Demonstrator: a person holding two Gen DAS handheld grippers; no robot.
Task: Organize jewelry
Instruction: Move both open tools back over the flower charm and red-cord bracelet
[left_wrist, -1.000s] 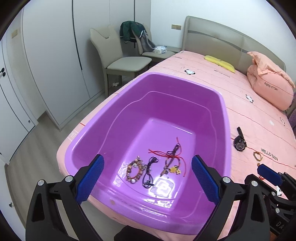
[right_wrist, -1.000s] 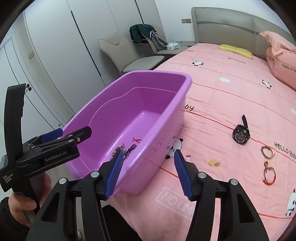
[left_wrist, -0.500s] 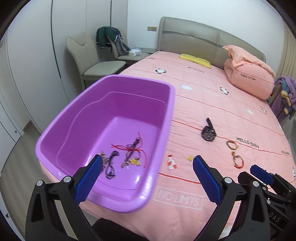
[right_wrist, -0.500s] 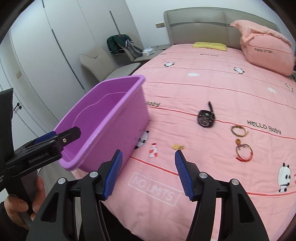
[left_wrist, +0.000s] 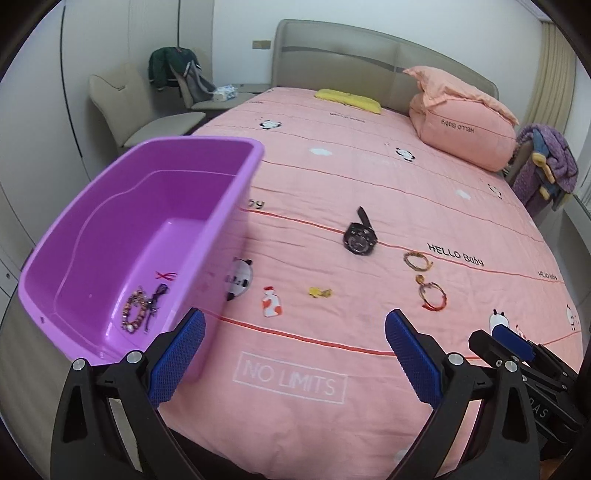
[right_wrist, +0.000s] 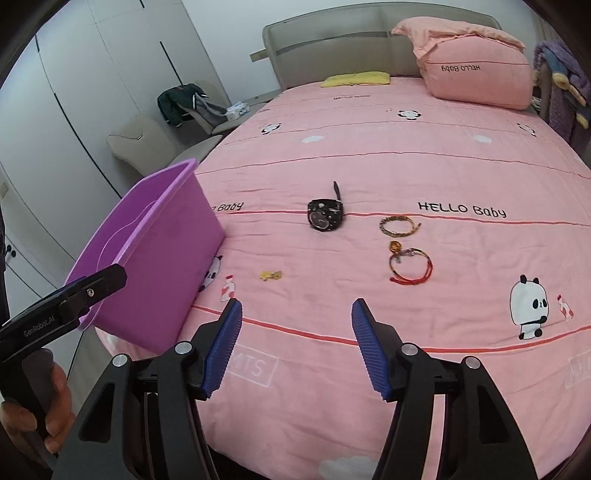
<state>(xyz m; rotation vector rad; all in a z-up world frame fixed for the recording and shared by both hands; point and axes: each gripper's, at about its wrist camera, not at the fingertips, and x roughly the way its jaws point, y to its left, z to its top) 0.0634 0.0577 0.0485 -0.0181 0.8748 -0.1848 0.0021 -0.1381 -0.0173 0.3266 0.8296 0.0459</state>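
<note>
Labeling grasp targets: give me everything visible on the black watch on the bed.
The watch is black, with a round dark case that looks glossy, its face pointing up. One short strap end sticks up and away from the case; the other is not visible. It lies on the pink bedspread, across a red printed line, apart from the bracelets and both grippers. Nothing else touches it.

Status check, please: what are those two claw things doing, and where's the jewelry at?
Both grippers open, empty, over the bed. Some jewelry in purple tub; watch, two bracelets, yellow charm on the bedspread. Nothing in the way.
</note>
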